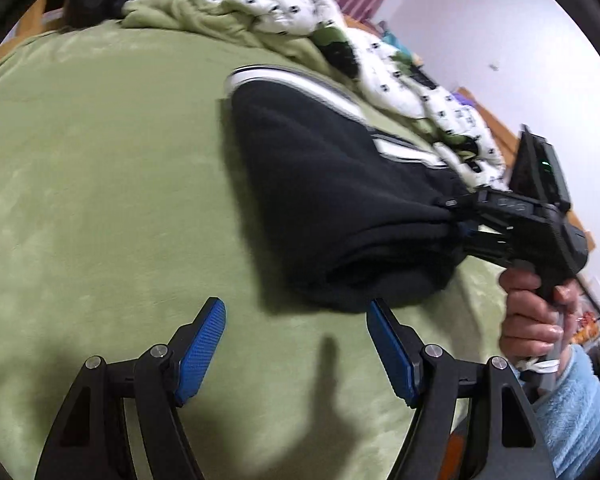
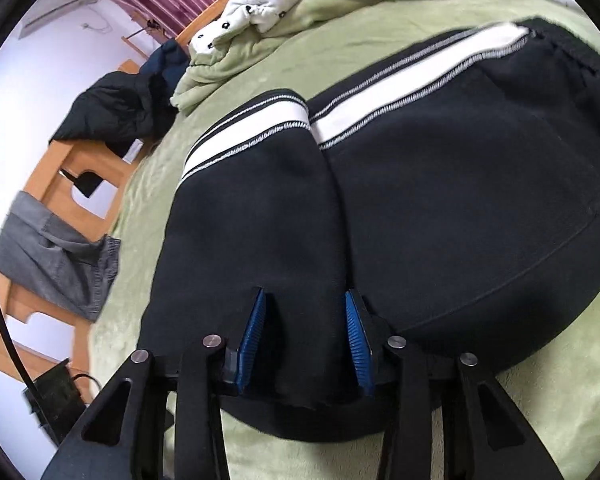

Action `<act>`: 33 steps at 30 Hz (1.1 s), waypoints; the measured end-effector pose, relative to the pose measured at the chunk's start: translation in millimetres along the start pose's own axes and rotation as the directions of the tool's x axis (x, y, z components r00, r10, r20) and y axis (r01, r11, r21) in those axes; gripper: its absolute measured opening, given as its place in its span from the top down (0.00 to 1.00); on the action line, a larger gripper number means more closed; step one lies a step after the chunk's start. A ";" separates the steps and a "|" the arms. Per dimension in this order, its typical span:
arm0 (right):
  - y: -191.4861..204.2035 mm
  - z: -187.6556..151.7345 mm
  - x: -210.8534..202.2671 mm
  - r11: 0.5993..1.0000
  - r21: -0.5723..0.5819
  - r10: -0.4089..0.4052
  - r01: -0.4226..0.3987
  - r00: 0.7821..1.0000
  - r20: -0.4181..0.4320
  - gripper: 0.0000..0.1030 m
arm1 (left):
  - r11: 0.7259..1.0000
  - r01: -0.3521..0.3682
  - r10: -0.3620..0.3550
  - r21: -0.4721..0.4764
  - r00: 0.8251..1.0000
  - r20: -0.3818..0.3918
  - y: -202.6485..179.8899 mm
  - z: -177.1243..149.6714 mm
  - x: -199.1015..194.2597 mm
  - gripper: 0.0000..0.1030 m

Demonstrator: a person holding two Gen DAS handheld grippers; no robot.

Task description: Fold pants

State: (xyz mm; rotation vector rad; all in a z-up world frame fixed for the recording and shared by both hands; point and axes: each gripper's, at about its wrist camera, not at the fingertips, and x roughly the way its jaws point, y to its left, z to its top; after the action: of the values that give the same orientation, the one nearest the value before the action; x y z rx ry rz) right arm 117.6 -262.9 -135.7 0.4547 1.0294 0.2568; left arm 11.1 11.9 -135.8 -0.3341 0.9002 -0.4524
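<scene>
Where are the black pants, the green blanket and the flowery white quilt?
black pants (image 2: 440, 184): right wrist view, main dark panel.
green blanket (image 1: 100, 180): left wrist view, bare flat part.
flowery white quilt (image 1: 284, 12): left wrist view, bunched top.

Your left gripper (image 1: 296, 344) hangs with its blue-padded fingers (image 1: 198, 354) spread wide apart, nothing between them, angled down and forward. Your right gripper (image 1: 456, 220) sits off to the right in the left wrist view, level and pointing left, its fingers drawn in tight on a bunch of black cloth. Your right hand (image 1: 534, 316) wraps the handle from below, knuckles facing out, with a light blue sleeve (image 1: 572, 408) covering the wrist.
</scene>
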 end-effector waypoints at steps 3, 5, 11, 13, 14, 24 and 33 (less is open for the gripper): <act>3.1 5.5 -8.0 1.000 -0.016 0.025 -0.025 1.000 0.016 0.79 | 0.996 0.070 -0.071 -0.056 0.997 -0.007 -8.2 5.2 19.6 0.31; 3.7 12.5 -18.8 0.997 -0.017 0.079 -0.079 0.996 0.043 0.82 | 0.993 0.078 -0.078 -0.087 0.997 -0.005 -11.5 7.4 32.1 0.31; 13.0 39.1 -62.8 0.985 -0.136 0.117 -0.103 0.988 0.105 0.84 | 0.997 -0.012 0.016 -0.074 0.998 0.062 -32.2 6.9 48.7 0.31; 13.2 54.9 -80.9 0.977 -0.196 0.111 -0.084 0.985 0.132 0.84 | 0.998 -0.047 0.049 -0.040 0.997 0.057 -42.1 7.3 52.8 0.31; 12.7 60.5 -85.6 0.974 -0.216 0.105 -0.073 0.985 0.139 0.84 | 0.997 -0.077 0.077 -0.009 0.995 0.056 -50.3 7.4 56.2 0.31; -100.6 102.8 -157.5 0.980 -0.185 -0.009 0.074 0.943 0.332 0.85 | 0.971 -0.104 0.111 0.214 0.994 -0.019 -117.4 18.6 71.1 0.31; -212.1 74.0 -119.1 0.966 -0.060 -0.234 0.252 0.948 0.216 0.84 | 0.912 -0.119 0.172 0.392 0.980 -0.104 -148.2 5.1 96.4 0.31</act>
State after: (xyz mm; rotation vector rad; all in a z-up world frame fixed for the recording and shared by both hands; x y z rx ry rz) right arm 121.4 -516.2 -114.2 0.2652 0.8556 0.0317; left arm 32.3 -163.6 -129.5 0.1261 0.9387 -0.5058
